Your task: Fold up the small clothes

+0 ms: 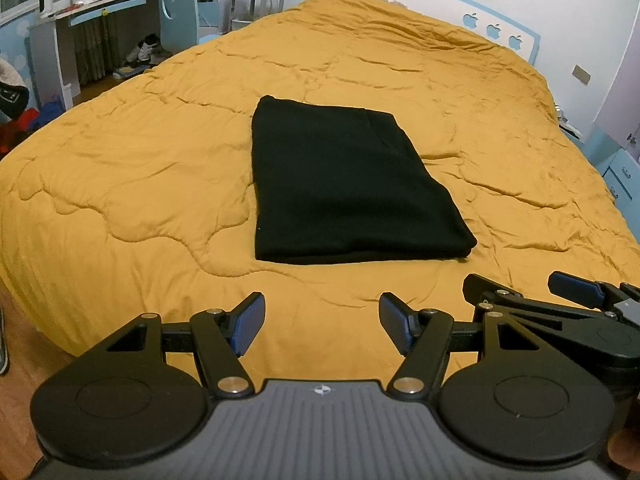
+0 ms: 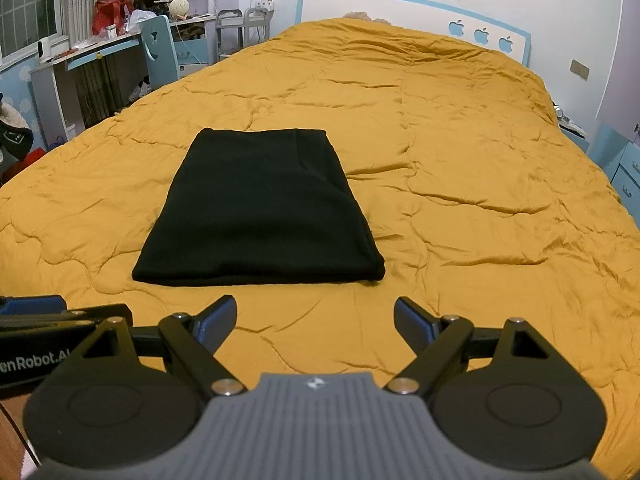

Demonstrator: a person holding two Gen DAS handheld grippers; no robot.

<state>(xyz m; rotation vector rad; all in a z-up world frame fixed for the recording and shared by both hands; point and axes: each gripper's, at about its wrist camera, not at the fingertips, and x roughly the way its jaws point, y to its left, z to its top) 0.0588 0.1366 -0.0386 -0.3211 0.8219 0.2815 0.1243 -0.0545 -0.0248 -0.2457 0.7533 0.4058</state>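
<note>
Your bed's yellow quilt (image 1: pixel 140 184) carries the folded black garment (image 1: pixel 340 188) just ahead of both grippers, long axis running away from you; left gripper (image 1: pixel 322 326) and right gripper (image 2: pixel 316 326) hover empty, fingers apart.

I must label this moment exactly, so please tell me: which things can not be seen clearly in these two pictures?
- Black garment: both views; too dark to show its type or layer count.
- Its underside: hidden against the yellow quilt.
- Right gripper: cut off by the edge in the left wrist view.
- Left gripper: cut off by the edge in the right wrist view.
- Desk clutter: too small to identify.
</note>
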